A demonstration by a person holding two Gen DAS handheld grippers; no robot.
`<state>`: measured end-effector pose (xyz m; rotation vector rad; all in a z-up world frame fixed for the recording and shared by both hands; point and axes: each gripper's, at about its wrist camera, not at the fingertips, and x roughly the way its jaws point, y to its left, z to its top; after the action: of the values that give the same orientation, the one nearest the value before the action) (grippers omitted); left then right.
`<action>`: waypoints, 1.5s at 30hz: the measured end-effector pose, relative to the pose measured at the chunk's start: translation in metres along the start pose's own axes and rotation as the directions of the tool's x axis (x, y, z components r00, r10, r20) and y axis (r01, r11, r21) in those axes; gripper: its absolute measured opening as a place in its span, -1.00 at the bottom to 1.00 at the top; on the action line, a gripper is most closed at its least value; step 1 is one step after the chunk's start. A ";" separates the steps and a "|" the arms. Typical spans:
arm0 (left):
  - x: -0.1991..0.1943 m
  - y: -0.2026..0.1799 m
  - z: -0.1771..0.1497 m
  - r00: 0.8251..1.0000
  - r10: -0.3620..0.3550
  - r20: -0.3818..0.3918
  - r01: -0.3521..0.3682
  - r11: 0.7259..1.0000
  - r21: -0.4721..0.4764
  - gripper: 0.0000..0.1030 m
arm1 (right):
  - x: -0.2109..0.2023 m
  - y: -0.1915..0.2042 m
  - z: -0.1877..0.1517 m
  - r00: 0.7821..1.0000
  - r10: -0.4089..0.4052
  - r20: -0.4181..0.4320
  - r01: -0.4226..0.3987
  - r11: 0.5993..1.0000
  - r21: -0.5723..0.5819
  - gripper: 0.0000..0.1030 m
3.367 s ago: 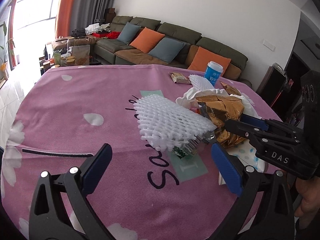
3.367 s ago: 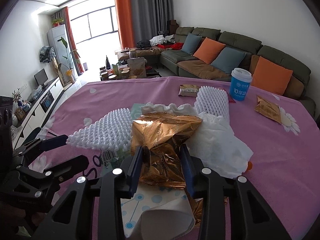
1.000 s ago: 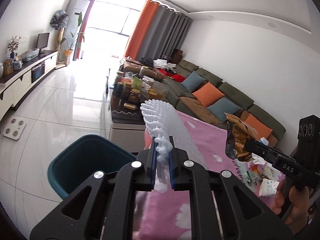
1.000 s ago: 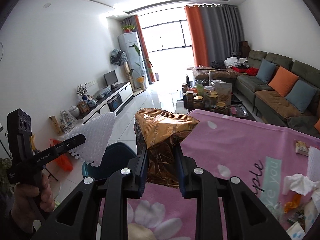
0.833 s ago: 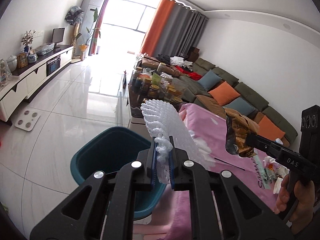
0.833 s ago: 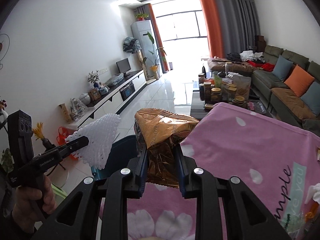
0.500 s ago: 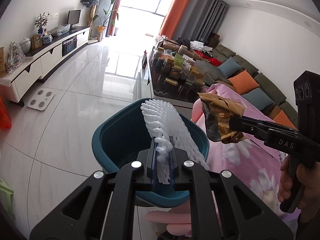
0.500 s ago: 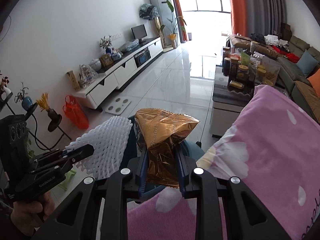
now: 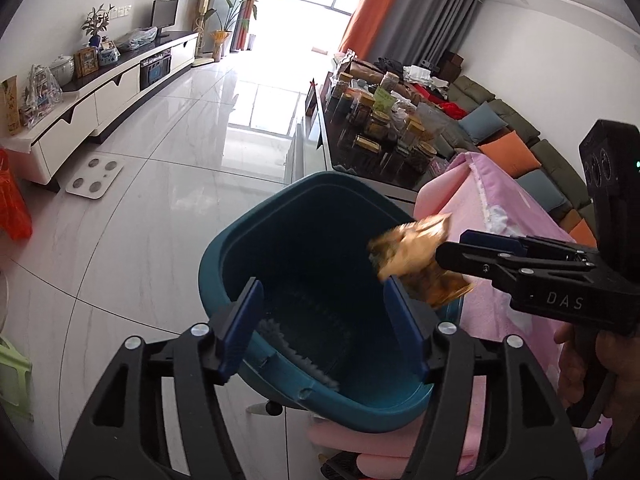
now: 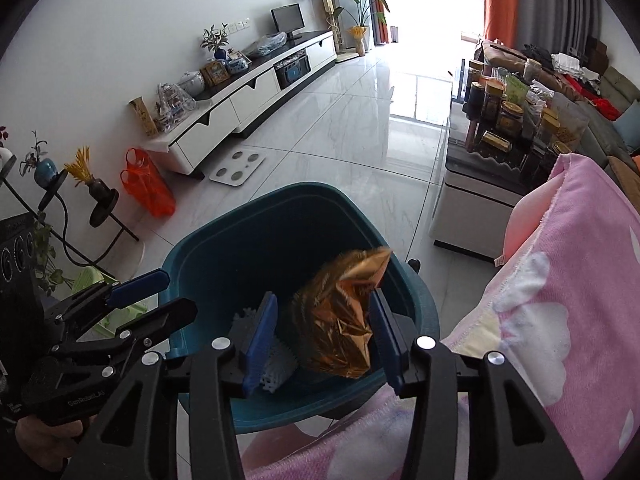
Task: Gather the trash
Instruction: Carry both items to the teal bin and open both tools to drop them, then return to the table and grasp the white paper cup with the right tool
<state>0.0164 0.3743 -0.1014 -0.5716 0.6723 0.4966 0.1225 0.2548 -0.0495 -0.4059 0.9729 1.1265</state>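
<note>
A teal trash bin (image 9: 224, 252) stands on the floor by the table's corner; it also shows in the right wrist view (image 10: 216, 248). My left gripper (image 9: 324, 328) is open and empty over the bin. The white foam net (image 9: 296, 354) lies inside the bin, also seen in the right wrist view (image 10: 276, 368). My right gripper (image 10: 324, 340) is open over the bin. The gold foil wrapper (image 10: 340, 320) is blurred between its spread fingers, loose and dropping; in the left wrist view the wrapper (image 9: 416, 256) is at the gripper's tips above the bin.
The pink tablecloth's corner (image 10: 572, 280) hangs right of the bin. A glass coffee table with jars (image 9: 380, 136) stands beyond. A white TV cabinet (image 10: 248, 92), an orange bag (image 10: 146, 188), a scale (image 9: 94, 176) and a green stool (image 9: 12, 376) are on the tiled floor.
Both grippers moved over the bin and opened. The foam net dropped from the left gripper into the bin. The right gripper let go of the gold wrapper, which is falling.
</note>
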 end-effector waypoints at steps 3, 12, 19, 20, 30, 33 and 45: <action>-0.008 -0.001 0.001 0.999 0.019 0.034 -0.018 1.000 -0.011 0.65 | -0.005 -0.005 -0.002 1.000 0.019 0.024 -0.019 1.000 0.024 0.12; -0.048 -0.018 0.009 0.988 0.033 0.153 -0.031 0.999 -0.012 0.89 | -0.061 -0.018 -0.017 0.979 -0.005 0.201 -0.005 0.999 0.050 0.48; -0.098 -0.055 0.011 0.937 0.030 0.349 -0.047 0.998 0.040 0.89 | -0.122 -0.020 -0.049 0.910 -0.111 0.399 0.101 0.994 0.044 0.84; -0.105 -0.063 0.010 0.923 0.028 0.385 -0.054 0.997 0.057 0.89 | -0.129 -0.021 -0.051 0.899 -0.127 0.420 0.117 0.992 0.050 0.87; -0.161 -0.162 -0.015 0.804 -0.101 0.586 -0.062 0.966 0.252 0.89 | -0.195 -0.047 -0.105 0.779 -0.259 0.571 0.210 0.966 0.153 0.87; -0.169 -0.196 -0.030 0.785 -0.178 0.594 -0.030 0.946 0.323 0.89 | -0.212 -0.056 -0.128 0.737 -0.316 0.598 0.248 0.949 0.196 0.87; -0.148 -0.302 -0.099 0.815 -0.443 0.374 0.213 0.829 0.518 0.89 | -0.270 -0.089 -0.239 0.605 -0.569 0.558 0.404 0.822 0.401 0.87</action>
<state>0.0524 0.0537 0.0358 -0.0957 0.1761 0.1149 0.0705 -0.1054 0.0245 -0.0414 0.3026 0.5452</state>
